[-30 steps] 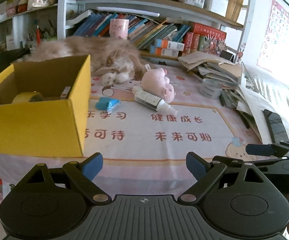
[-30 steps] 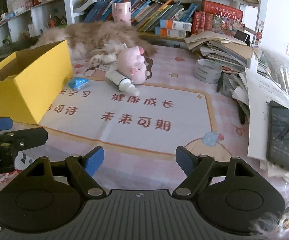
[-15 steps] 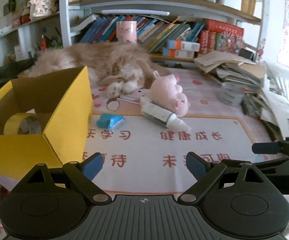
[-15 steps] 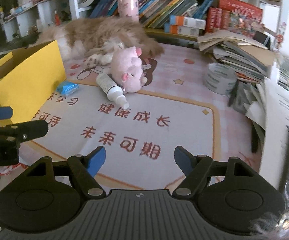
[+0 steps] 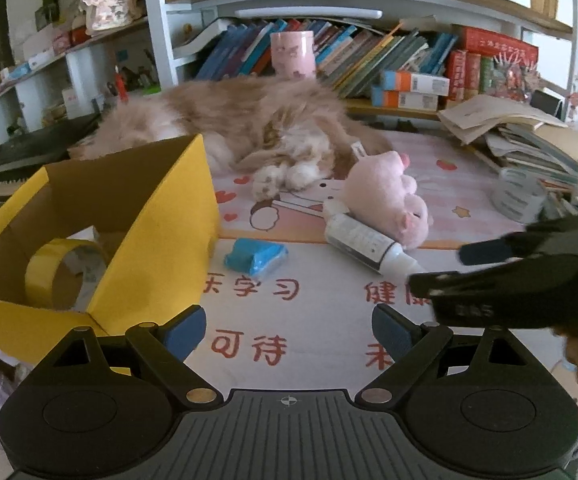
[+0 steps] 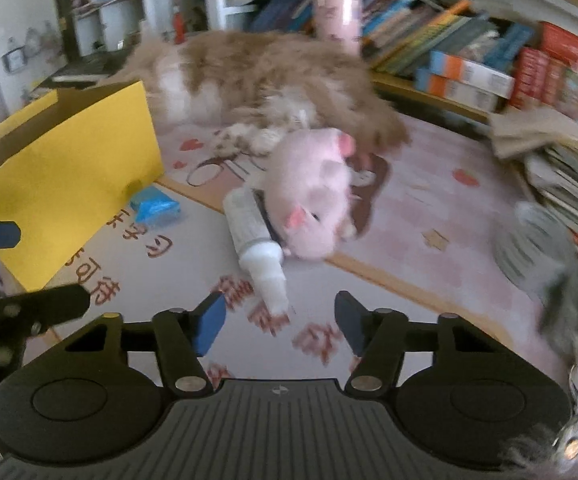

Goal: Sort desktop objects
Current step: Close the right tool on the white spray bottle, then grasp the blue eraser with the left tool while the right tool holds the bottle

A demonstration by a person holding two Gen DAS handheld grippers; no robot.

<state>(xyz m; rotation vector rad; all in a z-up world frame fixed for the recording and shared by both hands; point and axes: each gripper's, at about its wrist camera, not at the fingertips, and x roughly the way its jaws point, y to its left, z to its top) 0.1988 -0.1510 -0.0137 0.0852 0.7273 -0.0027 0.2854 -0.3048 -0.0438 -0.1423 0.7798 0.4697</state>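
The right gripper (image 6: 280,322), fingers closing on nothing, neared the bottle (image 6: 253,236), likely light, rigid and slick, best gripped mid-body; the left gripper (image 5: 289,326) gaped empty.

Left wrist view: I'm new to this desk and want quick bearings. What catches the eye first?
A fluffy cat sprawls across the back of the desk, before the bookshelves. At left, an open yellow box holds a tape roll. Mid-desk, a pink plush pig lies against a white bottle.
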